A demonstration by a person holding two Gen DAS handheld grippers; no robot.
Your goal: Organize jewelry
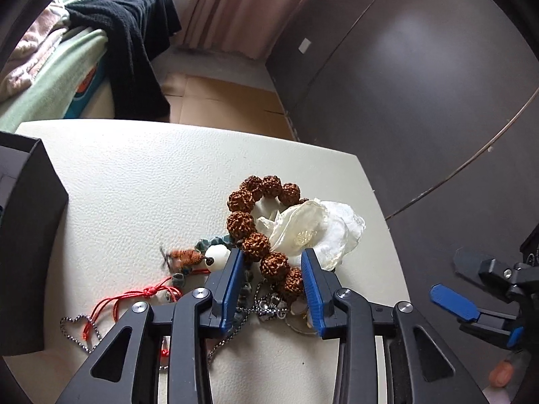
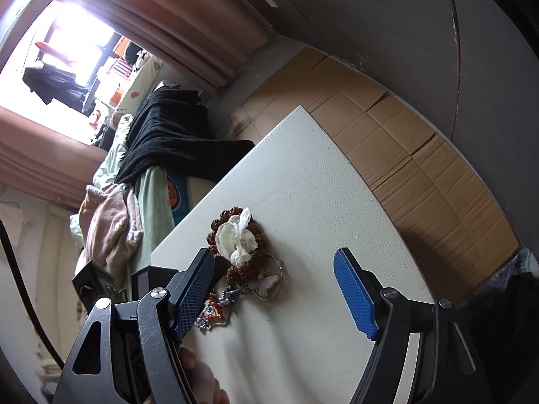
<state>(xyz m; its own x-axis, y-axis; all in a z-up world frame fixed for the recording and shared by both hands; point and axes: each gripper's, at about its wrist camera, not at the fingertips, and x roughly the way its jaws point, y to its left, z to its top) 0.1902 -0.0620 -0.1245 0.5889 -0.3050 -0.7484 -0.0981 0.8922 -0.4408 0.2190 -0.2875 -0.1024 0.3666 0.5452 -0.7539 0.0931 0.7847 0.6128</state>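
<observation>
We see our left gripper (image 1: pixel 272 279) low over the jewelry pile, its fingers partly spread with the lower beads of the one brown rudraksha bracelet (image 1: pixel 261 232) lying between the blue pads (image 1: pixel 232 286); whether either pad touches a bead we cannot tell. One crumpled white flower piece (image 1: pixel 313 232) lies on the bracelet, just beyond the right fingertip. Left of the left finger sit one white bead (image 1: pixel 217 258), one red cord (image 1: pixel 134 299) and one steel ball chain (image 1: pixel 81 330); a silver charm (image 1: pixel 271 306) lies between the fingers, nearer us. Past the bracelet the white tabletop (image 1: pixel 151 181) runs bare to its far edge. One black box (image 1: pixel 27 242) stands far left.

Our right gripper (image 2: pixel 274 291) hangs wide open and holds nothing, with bare tabletop (image 2: pixel 303 181) between and beyond its fingers; the pile (image 2: pixel 237 239) sits by its left fingertip.
</observation>
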